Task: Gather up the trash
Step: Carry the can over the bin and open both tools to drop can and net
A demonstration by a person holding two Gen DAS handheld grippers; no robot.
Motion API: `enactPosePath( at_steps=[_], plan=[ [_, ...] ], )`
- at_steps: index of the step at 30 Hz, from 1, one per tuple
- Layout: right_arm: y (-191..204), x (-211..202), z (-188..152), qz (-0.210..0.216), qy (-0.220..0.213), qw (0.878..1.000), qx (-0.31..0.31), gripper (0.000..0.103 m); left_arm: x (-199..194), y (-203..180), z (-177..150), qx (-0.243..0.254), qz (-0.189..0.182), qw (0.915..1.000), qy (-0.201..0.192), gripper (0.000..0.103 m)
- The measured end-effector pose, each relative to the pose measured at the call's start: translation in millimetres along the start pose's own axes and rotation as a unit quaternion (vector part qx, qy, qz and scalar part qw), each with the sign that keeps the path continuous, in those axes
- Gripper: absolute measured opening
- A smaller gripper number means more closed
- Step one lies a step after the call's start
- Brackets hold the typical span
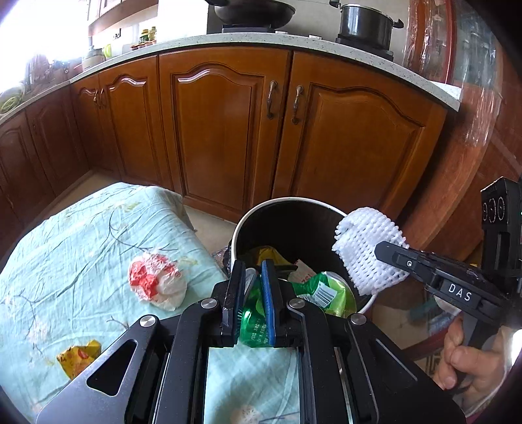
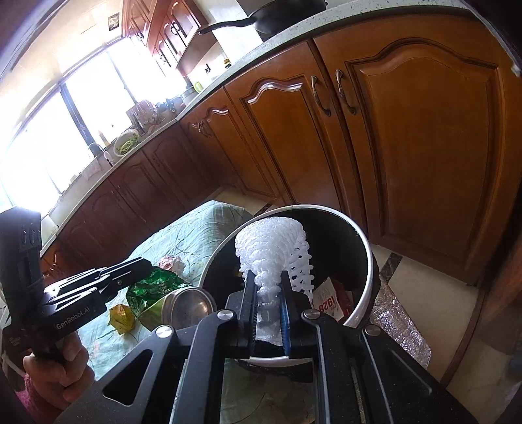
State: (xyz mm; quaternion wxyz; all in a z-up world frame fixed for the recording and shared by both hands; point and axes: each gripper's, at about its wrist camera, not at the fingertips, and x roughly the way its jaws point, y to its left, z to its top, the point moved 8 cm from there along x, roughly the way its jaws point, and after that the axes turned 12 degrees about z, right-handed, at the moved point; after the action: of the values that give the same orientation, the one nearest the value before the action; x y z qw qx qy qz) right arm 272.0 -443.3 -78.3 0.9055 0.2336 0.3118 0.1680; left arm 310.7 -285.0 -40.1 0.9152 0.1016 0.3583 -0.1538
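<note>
My left gripper is shut on a green snack bag, held at the near rim of the black trash bin; it also shows in the right wrist view. My right gripper is shut on a white foam fruit net, held over the bin's opening; the net also shows in the left wrist view. The bin holds a yellow wrapper and a red-and-white packet. A crumpled red-and-white plastic bag and a yellow wrapper lie on the pale green cloth.
Brown wooden cabinets stand behind the bin under a speckled counter with a pan and a pot. A silver foil sheet lies on the floor right of the bin. A metal lid-like disc sits near the green bag.
</note>
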Motion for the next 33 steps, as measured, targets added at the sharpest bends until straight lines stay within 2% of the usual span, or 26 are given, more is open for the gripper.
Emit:
enactPosePath(
  at_steps=[3,5,12,13,15,18,20,22,27,29,30,33],
  plan=[
    [-6,6,-2,-0.005,0.008,1.0,0.001,0.011,9,-9,6,0.01,0.0,0.9999,0.0,0.009],
    [-7,12,-3,-0.008,0.013,1.0,0.002,0.011,16,-13,7,0.013,0.001,0.9999,0.004,0.002],
    [-17,20,-5,-0.014,0.026,1.0,0.008,0.012,34,-26,10,0.017,0.0,0.9998,0.009,0.002],
    [-18,23,-6,-0.016,0.031,0.999,0.008,0.014,36,-26,11,0.016,-0.002,0.9998,0.01,0.002],
    [-17,26,-5,-0.021,0.033,0.999,0.008,0.024,36,-29,12,0.007,-0.019,0.9997,0.011,0.002],
    [-16,28,-2,-0.02,0.03,0.999,0.016,0.042,34,-28,14,-0.006,-0.029,0.9995,0.012,0.017],
    [-17,23,-2,-0.021,0.023,0.999,0.019,0.048,30,-27,15,-0.009,-0.027,0.9996,0.003,0.026],
    [-18,19,-3,-0.022,0.018,0.999,0.022,0.048,25,-22,14,-0.012,-0.025,0.9996,-0.003,0.027],
    [-11,8,-5,-0.009,-0.002,0.999,0.032,0.068,12,0,0,-0.041,-0.022,0.9989,-0.002,0.036],
    [-4,3,-8,0.001,-0.015,0.999,0.034,0.085,3,13,-11,-0.055,-0.018,0.9983,-0.002,0.038],
    [0,-1,-9,0.005,-0.022,0.999,0.035,0.09,-1,19,-17,-0.059,-0.014,0.9981,-0.003,0.039],
    [16,-6,-16,0.014,-0.033,0.999,0.029,0.094,-14,42,-35,-0.076,0.003,0.9971,-0.004,0.048]
  ],
)
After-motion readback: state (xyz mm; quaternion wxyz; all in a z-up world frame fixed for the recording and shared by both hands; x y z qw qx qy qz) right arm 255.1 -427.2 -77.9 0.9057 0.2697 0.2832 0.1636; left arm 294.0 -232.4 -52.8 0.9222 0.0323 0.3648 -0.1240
